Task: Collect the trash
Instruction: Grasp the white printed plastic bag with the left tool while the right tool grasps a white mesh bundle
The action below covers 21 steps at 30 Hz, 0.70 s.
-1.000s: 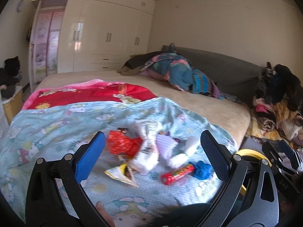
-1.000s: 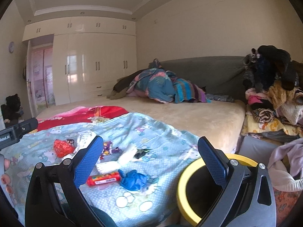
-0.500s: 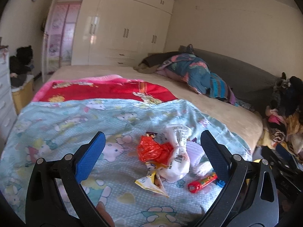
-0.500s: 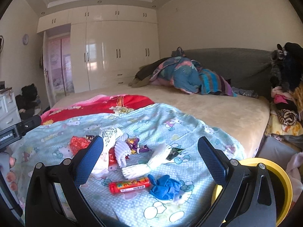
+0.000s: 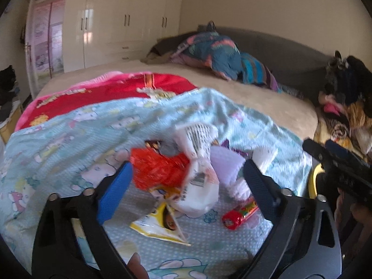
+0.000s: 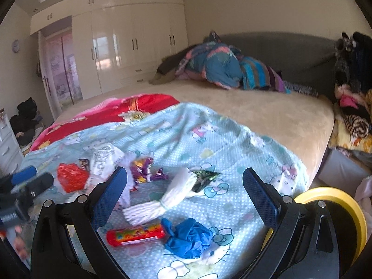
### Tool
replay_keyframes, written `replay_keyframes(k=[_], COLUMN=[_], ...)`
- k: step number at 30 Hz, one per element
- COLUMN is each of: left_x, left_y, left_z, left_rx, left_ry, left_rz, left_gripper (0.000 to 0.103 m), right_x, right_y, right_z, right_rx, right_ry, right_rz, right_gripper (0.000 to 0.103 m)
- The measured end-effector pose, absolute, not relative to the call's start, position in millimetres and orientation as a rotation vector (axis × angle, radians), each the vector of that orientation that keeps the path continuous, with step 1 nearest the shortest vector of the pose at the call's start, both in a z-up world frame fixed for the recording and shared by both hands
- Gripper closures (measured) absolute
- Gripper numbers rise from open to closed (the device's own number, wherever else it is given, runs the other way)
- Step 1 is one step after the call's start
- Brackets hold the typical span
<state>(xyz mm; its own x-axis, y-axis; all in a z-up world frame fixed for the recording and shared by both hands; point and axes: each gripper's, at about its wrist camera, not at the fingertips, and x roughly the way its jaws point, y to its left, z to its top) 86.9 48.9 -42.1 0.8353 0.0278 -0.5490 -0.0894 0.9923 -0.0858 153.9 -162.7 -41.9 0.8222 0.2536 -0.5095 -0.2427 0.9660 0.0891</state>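
Note:
Trash lies on a light blue cartoon blanket [image 6: 209, 134] on the bed. In the left wrist view my open left gripper [image 5: 187, 183] hangs just above a crumpled red wrapper [image 5: 158, 169], a white plastic bag [image 5: 200, 181], a yellow snack packet [image 5: 160, 225] and a red candy tube [image 5: 239, 214]. In the right wrist view my open right gripper [image 6: 184, 190] is over a white foam net [image 6: 162, 197], the red candy tube [image 6: 134, 233], a crumpled blue glove [image 6: 188, 237], a purple wrapper [image 6: 144, 169] and a dark green wrapper [image 6: 204, 177]. Both grippers are empty.
A yellow-rimmed bin [image 6: 337, 207] stands at the bed's right corner. A red blanket [image 6: 111, 114] and bundled bedding [image 6: 220, 67] lie farther back. Piled clothes [image 6: 353, 93] are at right. White wardrobes [image 6: 130, 44] line the far wall.
Both grippers have moved forward and lower, closer to the trash pile. The left gripper now sits right over the red wrapper and white bag. Both stay open.

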Motion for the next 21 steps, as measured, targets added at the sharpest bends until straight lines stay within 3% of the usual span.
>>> replay_keyframes(k=[7,13,15,16,20,21], left_x=[104.8,112.2,115.7,117.6,119.8,119.2], left_y=[39.5,39.6,40.0,40.1,41.2,40.9], left_z=[-67.6,-83.3,-88.3,-90.0,-97.1,-97.5], left_rx=[-0.080,-0.075,-0.069,-0.069,-0.090,-0.093], left_ry=[0.680,0.728,0.745,0.754,0.781,0.783], left_rz=[0.066,0.100,0.107,0.108,0.098,0.090], left_gripper=[0.024,0.024,0.029,0.036,0.045,0.049], right_x=[186.5,211.4,220.8,224.2,234.2,233.9], right_y=[-159.0,-144.7,-141.1,-140.0,-135.6,-135.8], right_z=[-66.2,-88.7,-99.1,-103.2,-118.0,-119.5], right_rx=[0.066,0.053,0.055,0.059,0.104,0.118], right_ry=[0.656,0.741,0.781,0.798,0.869,0.876], right_rz=[0.251,0.236,0.233,0.234,0.270,0.281], right_gripper=[0.007,0.020,0.027,0.034,0.069,0.072])
